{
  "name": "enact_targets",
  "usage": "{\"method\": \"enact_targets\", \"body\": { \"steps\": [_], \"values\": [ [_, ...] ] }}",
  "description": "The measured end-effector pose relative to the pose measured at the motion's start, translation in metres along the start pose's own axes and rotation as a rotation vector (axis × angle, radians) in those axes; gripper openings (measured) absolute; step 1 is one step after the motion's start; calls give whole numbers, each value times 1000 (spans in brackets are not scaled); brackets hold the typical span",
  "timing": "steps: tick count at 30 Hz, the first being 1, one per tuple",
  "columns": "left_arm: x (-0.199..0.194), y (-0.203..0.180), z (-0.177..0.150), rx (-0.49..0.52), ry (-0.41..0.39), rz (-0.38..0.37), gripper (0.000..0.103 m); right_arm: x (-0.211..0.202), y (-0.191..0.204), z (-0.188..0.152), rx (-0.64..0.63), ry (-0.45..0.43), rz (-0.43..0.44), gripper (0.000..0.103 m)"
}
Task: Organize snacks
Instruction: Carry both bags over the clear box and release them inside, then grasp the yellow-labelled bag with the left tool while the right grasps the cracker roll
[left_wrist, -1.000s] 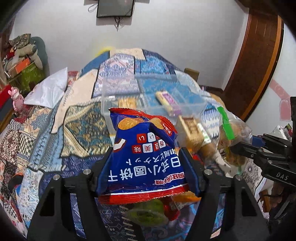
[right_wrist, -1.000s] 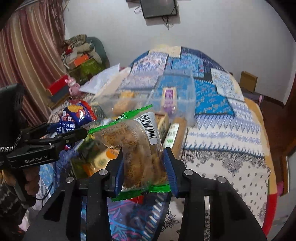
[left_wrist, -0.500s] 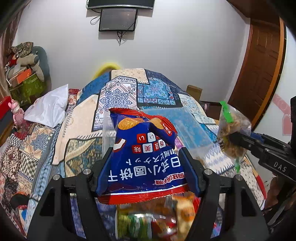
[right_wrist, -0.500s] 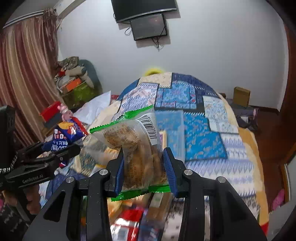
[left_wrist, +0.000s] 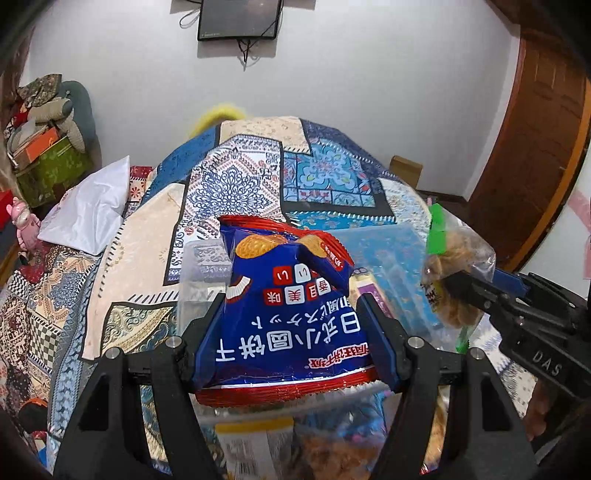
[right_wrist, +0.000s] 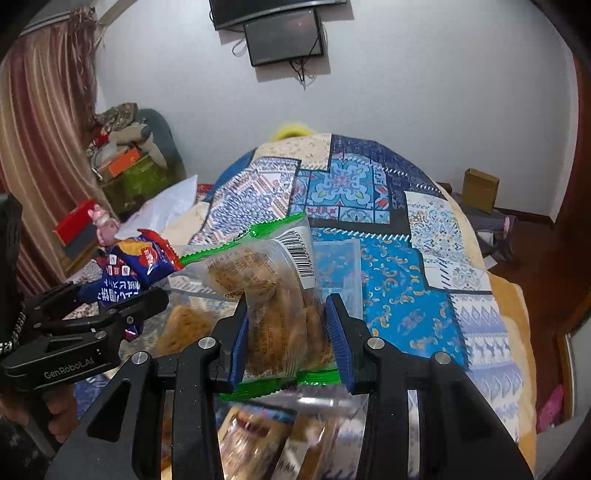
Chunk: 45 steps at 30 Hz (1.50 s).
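My left gripper (left_wrist: 291, 332) is shut on a blue snack bag with red edges (left_wrist: 288, 314), held upright above a clear plastic bin (left_wrist: 199, 273) on the bed. My right gripper (right_wrist: 288, 325) is shut on a clear cookie bag with green seams (right_wrist: 273, 295). The cookie bag also shows in the left wrist view (left_wrist: 454, 280), to the right of the blue bag. The blue bag also shows in the right wrist view (right_wrist: 129, 269), to the left. Several snack packs (right_wrist: 255, 439) lie blurred below the grippers.
A patchwork quilt (left_wrist: 258, 177) covers the bed. A white pillow (left_wrist: 88, 210) lies at the left. Piled boxes and clothes (left_wrist: 40, 144) stand by the left wall. A cardboard box (right_wrist: 480, 188) sits on the floor at the right, near a wooden door (left_wrist: 532, 122).
Both grippers have risen and moved forward over the bin with their bags still held. The loose snacks have dropped to the bottom of both views.
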<state>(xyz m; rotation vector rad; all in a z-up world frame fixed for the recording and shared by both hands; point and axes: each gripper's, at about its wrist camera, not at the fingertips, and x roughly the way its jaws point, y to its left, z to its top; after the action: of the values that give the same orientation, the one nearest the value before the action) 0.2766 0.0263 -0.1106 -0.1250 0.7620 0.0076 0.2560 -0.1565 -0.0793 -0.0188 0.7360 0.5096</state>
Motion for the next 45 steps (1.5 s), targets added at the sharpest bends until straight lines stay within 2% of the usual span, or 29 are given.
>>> {"method": "enact_targets", "body": {
  "steps": [5,11,16,23,30,34,41,45],
  "values": [
    [27,-4,1,12,56,-7,69,21,-1,0,-14,36,-9,36],
    [48,-4,0,-3,119,-3,69,27,9,-1,-75,58,-19,37],
    [35,-1,0,-1,99,-8,75,29,11,-1,-69,96,-6,38],
    [-3,3,-4,14,56,6,76,0,7,0,-46,67,5,44],
    [-42,14,-33,30,49,34,85,-41,7,-21,-61,57,-8,44],
    [-51,21,-56,33,76,51,87,-52,5,-40,-63,80,-25,44],
    [-48,36,-92,45,139,90,88,-50,-1,-77,-58,159,-39,44],
    [-31,47,-106,31,210,96,88,-43,-2,-94,-57,202,-52,44]
  ]
}}
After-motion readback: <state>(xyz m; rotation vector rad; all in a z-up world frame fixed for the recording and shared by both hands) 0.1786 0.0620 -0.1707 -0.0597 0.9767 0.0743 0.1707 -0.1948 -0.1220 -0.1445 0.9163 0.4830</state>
